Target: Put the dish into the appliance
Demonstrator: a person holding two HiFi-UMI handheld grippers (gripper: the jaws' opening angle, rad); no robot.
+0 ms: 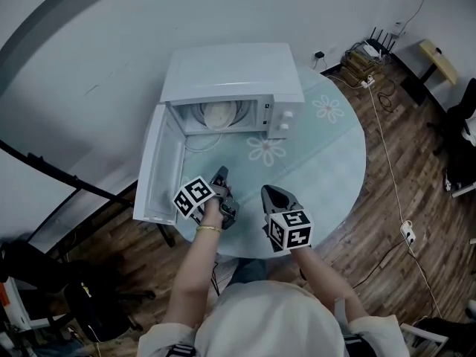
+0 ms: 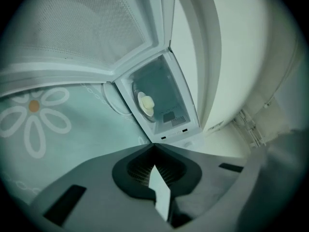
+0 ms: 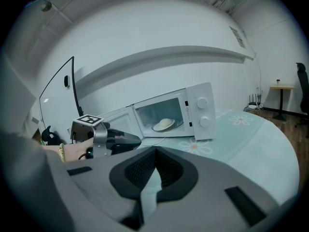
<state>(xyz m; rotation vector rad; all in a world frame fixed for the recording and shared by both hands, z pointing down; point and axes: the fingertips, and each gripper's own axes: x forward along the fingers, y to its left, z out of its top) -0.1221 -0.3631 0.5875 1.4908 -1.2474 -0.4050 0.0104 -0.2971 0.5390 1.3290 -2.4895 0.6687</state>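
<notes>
Already the dish [image 3: 164, 124], a pale round plate carrying a cream dome, sits inside the open microwave [image 1: 230, 69], ahead of both pairs of jaws and well apart from them. The left gripper [image 2: 154, 146] and right gripper [image 3: 154, 150] each have their jaws pressed together on nothing.

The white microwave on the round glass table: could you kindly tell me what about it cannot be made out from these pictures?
- What sits on the pale round plate inside the white microwave: too small in every view, just a pale mound.
- Markings by its two white knobs: too small in the right gripper view.
- Outer face of its open door: turned away in the head view.
</notes>
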